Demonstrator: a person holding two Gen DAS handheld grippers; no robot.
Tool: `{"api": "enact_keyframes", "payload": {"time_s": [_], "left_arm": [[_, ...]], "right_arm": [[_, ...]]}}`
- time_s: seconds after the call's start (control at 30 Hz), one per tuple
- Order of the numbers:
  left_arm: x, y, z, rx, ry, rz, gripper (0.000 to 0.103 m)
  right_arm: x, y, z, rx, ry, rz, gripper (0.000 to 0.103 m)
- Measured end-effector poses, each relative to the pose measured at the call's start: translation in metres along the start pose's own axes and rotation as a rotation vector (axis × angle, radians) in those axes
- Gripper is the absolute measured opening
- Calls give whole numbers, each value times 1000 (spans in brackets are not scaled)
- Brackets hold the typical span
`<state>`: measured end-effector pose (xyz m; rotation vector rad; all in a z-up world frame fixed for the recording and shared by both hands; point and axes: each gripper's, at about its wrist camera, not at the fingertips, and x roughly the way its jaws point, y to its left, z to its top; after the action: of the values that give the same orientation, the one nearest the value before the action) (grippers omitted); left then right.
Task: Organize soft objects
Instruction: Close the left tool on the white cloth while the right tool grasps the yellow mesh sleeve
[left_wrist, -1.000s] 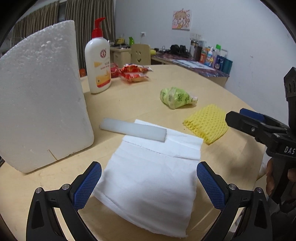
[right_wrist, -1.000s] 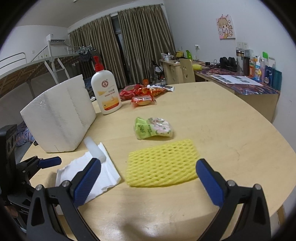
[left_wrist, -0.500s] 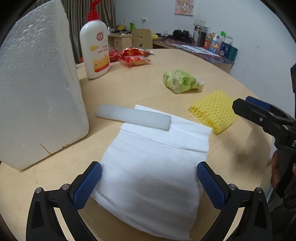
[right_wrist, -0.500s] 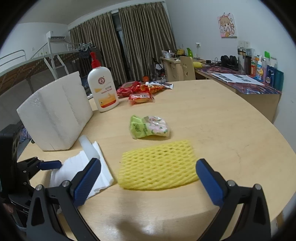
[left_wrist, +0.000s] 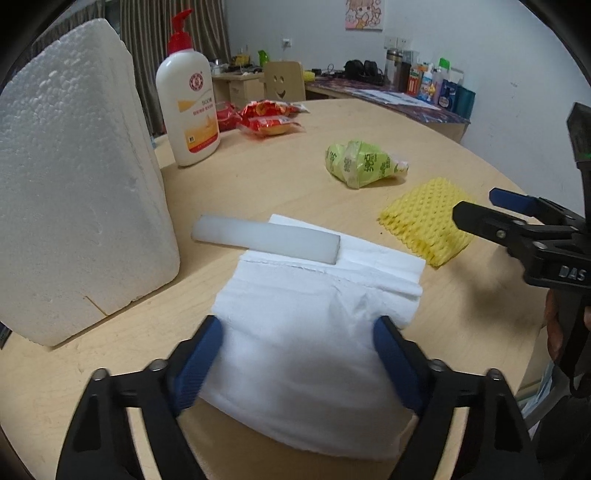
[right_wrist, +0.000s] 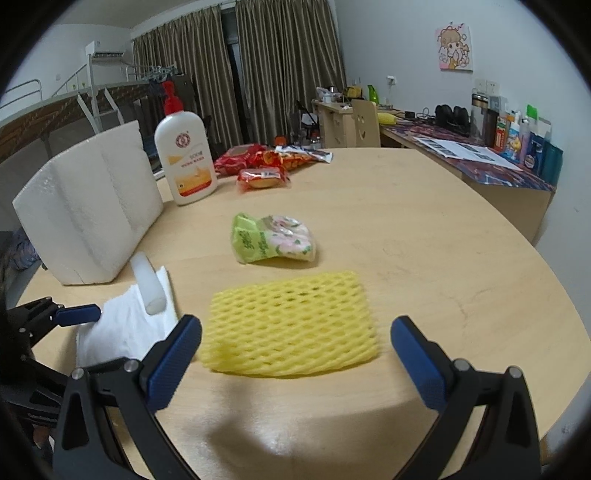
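A folded white cloth (left_wrist: 314, 332) lies on the round wooden table, with a white foam strip (left_wrist: 266, 238) across its far edge. My left gripper (left_wrist: 299, 354) is open, its blue pads touching the cloth's two sides, which bunch up a little. A yellow foam net (right_wrist: 291, 325) lies flat in front of my right gripper (right_wrist: 295, 354), which is open and empty with a pad on either side of the net's near edge. The net also shows in the left wrist view (left_wrist: 424, 221), and the cloth in the right wrist view (right_wrist: 122, 332).
A big white styrofoam block (left_wrist: 74, 192) stands at the left. A lotion pump bottle (left_wrist: 190, 107), red snack packets (left_wrist: 269, 118) and a green wrapped pack (left_wrist: 362, 162) lie further back. The table edge (right_wrist: 546, 332) curves close on the right.
My left gripper has narrowed from wide open and now pinches in on the cloth's sides. My right gripper has moved forward, closer to the yellow net.
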<state>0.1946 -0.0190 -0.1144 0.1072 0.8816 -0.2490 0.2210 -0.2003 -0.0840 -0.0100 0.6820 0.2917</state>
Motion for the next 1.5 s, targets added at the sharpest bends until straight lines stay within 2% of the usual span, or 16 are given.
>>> {"api": "enact_keyframes", "payload": {"time_s": [0.03,0.1,0.13,0.2,0.23,0.37,0.6,0.7,0.83,1.23,1.3,1.4,1.47,1.5], "left_arm": [[-1,0,0,1,-8,-2,61],[-4,-1,-1,8,-30,-10,39],[-5,-1,-2,11,-40,-13,34],[-7,1,-3,8,-55,-22,13],[-7,2,-3,0,-58,-28,10],[-7,10,-2,-37,-62,-85,10],[-8,12,-3,-50,-63,-115,10],[-9,14,-4,-57,-66,-119,10],[-9,14,-5,-56,-66,-121,10],[-10,14,-5,-53,-72,-120,10],[-10,14,-5,-51,-72,-119,10],[-12,15,-5,-55,-78,-123,10],[-12,16,-5,-57,-80,-128,10],[-12,16,-5,-58,-81,-132,10]], "right_arm": [[1,-1,1,1,6,-3,103],[3,-1,2,1,13,-7,103],[4,-1,3,0,16,-10,103],[5,1,4,-5,20,-12,103],[6,2,5,-9,23,-12,103],[10,7,6,-20,32,-6,103],[20,17,5,-62,67,-27,103],[24,20,3,-77,80,-40,101],[26,21,1,-81,101,-49,90],[27,21,-1,-101,125,-37,87],[25,22,-2,-103,121,-33,84],[21,22,-3,-96,106,-14,66],[17,21,-5,-94,96,-23,45],[16,20,-5,-90,93,-27,38]]}}
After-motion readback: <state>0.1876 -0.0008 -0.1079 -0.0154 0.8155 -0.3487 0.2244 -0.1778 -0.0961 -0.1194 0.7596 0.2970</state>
